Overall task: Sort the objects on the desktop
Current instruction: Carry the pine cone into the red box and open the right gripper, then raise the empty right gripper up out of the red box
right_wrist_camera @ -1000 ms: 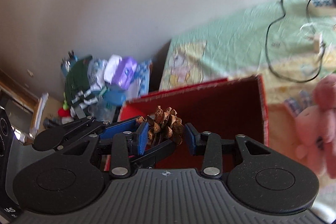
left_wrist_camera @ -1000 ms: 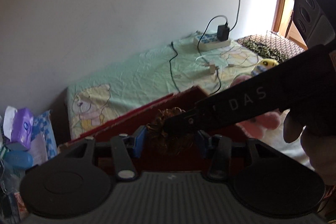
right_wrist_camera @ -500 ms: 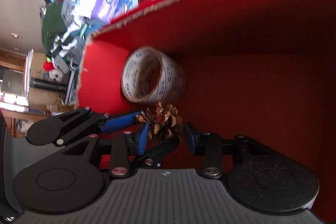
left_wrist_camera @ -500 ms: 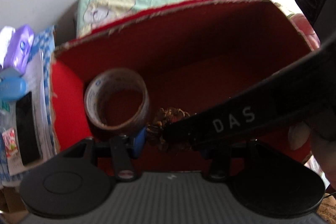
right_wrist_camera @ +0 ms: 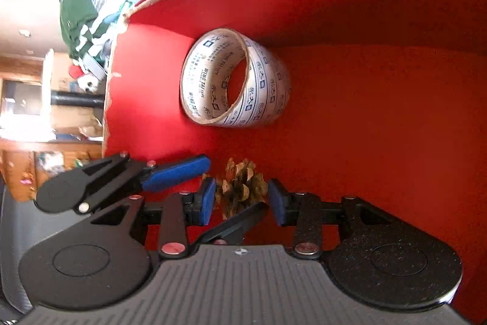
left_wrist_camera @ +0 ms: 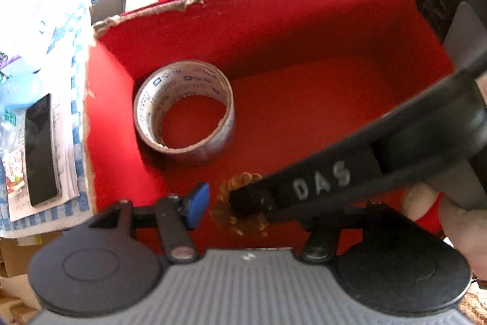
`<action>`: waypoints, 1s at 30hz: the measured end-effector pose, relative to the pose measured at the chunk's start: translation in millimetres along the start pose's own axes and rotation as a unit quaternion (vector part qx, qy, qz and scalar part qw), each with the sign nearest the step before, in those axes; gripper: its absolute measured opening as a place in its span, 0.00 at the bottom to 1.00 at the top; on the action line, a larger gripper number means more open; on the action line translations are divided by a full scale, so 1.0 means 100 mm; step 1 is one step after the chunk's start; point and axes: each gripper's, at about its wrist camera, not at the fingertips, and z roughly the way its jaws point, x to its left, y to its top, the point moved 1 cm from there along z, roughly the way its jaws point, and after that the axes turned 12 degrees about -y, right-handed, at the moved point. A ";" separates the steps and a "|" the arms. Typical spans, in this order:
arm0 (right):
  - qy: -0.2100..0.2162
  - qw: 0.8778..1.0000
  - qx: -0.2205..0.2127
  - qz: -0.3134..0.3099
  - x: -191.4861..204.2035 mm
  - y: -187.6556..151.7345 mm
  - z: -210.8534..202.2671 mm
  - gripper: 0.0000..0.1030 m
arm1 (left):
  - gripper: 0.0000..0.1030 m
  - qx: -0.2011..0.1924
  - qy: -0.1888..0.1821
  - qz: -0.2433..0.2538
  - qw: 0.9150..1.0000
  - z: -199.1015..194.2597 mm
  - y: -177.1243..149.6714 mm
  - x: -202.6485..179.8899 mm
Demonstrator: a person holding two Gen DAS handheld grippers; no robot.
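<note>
A brown pine cone (right_wrist_camera: 242,191) sits between the blue pads of my right gripper (right_wrist_camera: 242,198), which is shut on it low inside a red cardboard box (right_wrist_camera: 365,5). In the left wrist view the pine cone (left_wrist_camera: 225,212) shows partly behind the right gripper's black body (left_wrist_camera: 319,181). My left gripper (left_wrist_camera: 252,201) is open around it, with its blue left pad (left_wrist_camera: 197,201) standing clear of the cone and its right pad hidden. A printed tape roll (left_wrist_camera: 188,72) (right_wrist_camera: 264,90) lies on the box floor (left_wrist_camera: 304,111) by the left wall.
A black phone (left_wrist_camera: 39,148) lies on papers left of the box, beside a blue bottle (left_wrist_camera: 18,87). A green cloth (right_wrist_camera: 76,2) and wooden furniture (right_wrist_camera: 30,142) lie beyond the left wall. A hand (left_wrist_camera: 456,218) grips the right gripper. The box's right half holds nothing.
Both grippers have tilted down and dropped from above the box rim into the box with the pine cone. The tape roll has come into view and grown larger.
</note>
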 end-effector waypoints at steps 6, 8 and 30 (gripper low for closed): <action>-0.006 0.999 -0.038 0.008 -0.03 -0.07 -0.12 0.40 | 0.58 -0.031 0.026 0.018 0.999 -0.21 -0.05 -0.12; -0.021 0.998 -0.055 0.003 -0.03 -0.08 -0.18 0.41 | 0.56 -0.048 0.024 0.022 0.998 -0.29 -0.03 -0.21; -0.098 0.981 -0.167 0.031 -0.38 -0.05 -0.44 0.36 | 0.53 0.016 -0.063 -0.022 0.998 0.20 0.32 -0.13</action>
